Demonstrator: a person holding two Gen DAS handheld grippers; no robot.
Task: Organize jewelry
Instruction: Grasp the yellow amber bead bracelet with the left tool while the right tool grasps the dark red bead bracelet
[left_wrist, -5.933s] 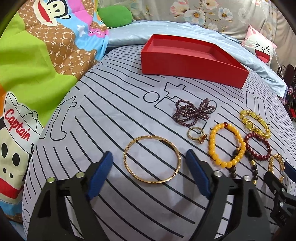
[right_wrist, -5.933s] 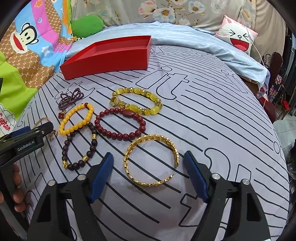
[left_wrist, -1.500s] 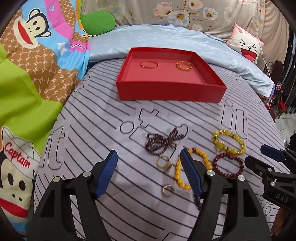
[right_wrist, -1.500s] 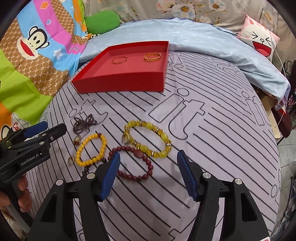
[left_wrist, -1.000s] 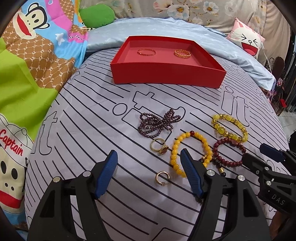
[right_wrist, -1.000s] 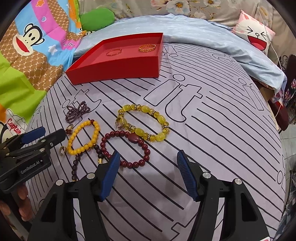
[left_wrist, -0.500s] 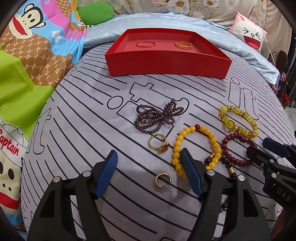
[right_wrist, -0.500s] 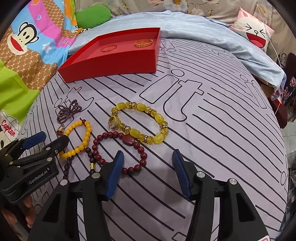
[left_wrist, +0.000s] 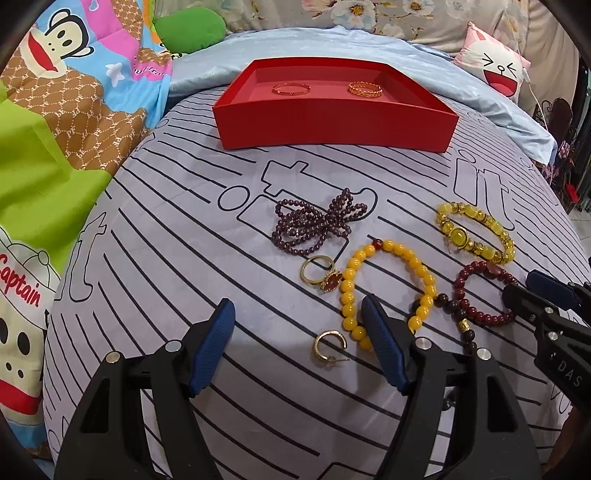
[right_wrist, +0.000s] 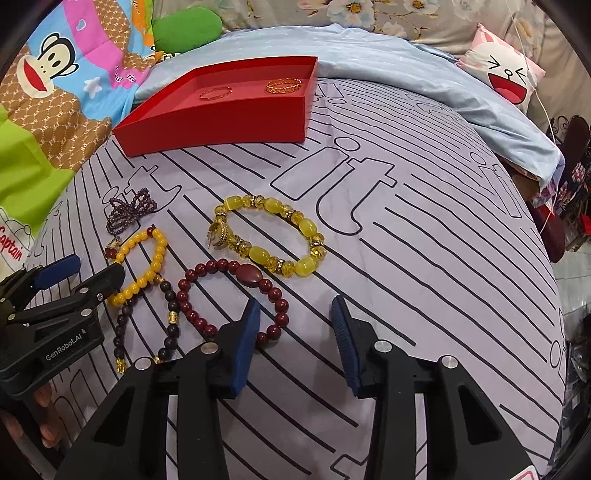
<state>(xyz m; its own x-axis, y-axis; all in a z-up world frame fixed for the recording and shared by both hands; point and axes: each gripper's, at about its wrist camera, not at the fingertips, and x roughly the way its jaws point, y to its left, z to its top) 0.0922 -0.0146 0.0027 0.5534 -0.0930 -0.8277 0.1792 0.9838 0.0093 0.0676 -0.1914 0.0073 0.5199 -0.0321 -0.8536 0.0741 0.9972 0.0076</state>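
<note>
My left gripper (left_wrist: 297, 343) hangs open over the striped sheet, with a small gold hoop earring (left_wrist: 330, 348) lying between its fingers. A gold ring with a red stone (left_wrist: 319, 277) and a yellow bead bracelet (left_wrist: 388, 288) lie just beyond. My right gripper (right_wrist: 295, 339) is closing. The near edge of the dark red bead bracelet (right_wrist: 229, 295) sits by its left pad, and nothing is pinched. The red tray (left_wrist: 332, 125) at the back holds two gold bangles (left_wrist: 291, 88).
A purple bead string (left_wrist: 317, 225), a yellow cat-eye bracelet (right_wrist: 266, 236) and a dark brown bead bracelet (right_wrist: 168, 317) also lie on the bed. Patterned blanket covers the left side, pillows the back. The bed drops off at the right.
Both gold bangles went from the sheet into the tray. Over the last second both grippers came closer to the loose jewelry, and the right jaws narrowed beside the dark red bracelet.
</note>
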